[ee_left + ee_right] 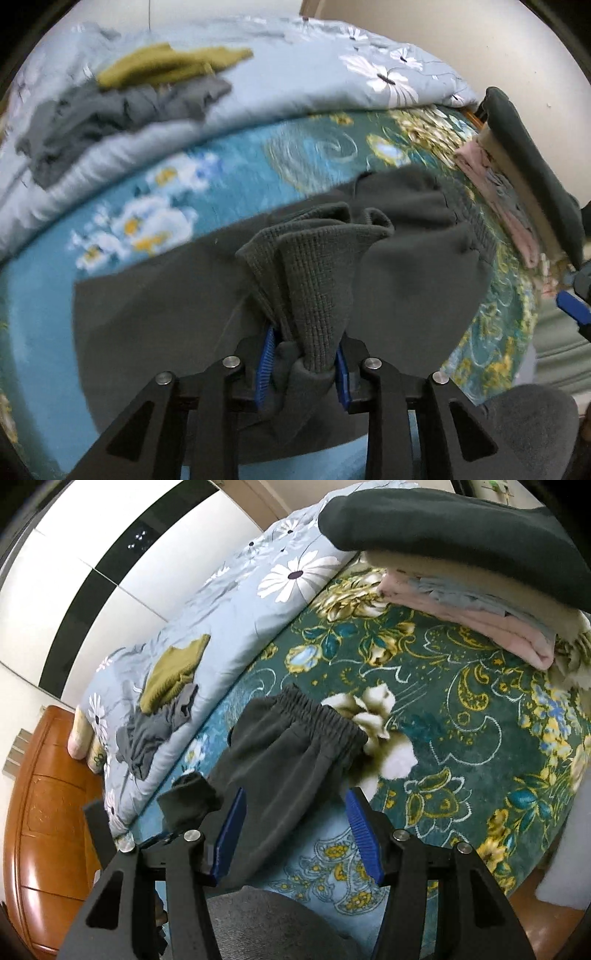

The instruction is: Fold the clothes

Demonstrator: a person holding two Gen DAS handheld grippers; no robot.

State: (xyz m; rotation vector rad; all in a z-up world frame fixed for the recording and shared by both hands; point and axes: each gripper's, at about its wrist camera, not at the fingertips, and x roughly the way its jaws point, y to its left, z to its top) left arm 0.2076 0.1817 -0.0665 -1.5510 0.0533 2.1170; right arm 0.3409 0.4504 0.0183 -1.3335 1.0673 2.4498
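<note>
Dark grey trousers (177, 295) lie on the floral bed cover (155, 192). My left gripper (304, 354) is shut on their bunched ribbed cuffs (314, 280) and holds them above the cloth. In the right wrist view the trousers (280, 768) lie with the elastic waistband (317, 710) at the far end. My right gripper (295, 827) is open, its blue pads either side of the trouser cloth just above it. The left gripper with the cuff shows at the left (188, 805).
A stack of folded clothes (461, 554) with a dark top garment stands at the right. An olive garment (173, 668) and a grey one (155, 734) lie on the pale daisy quilt (258, 590). A wooden bed frame (48, 812) is at the left.
</note>
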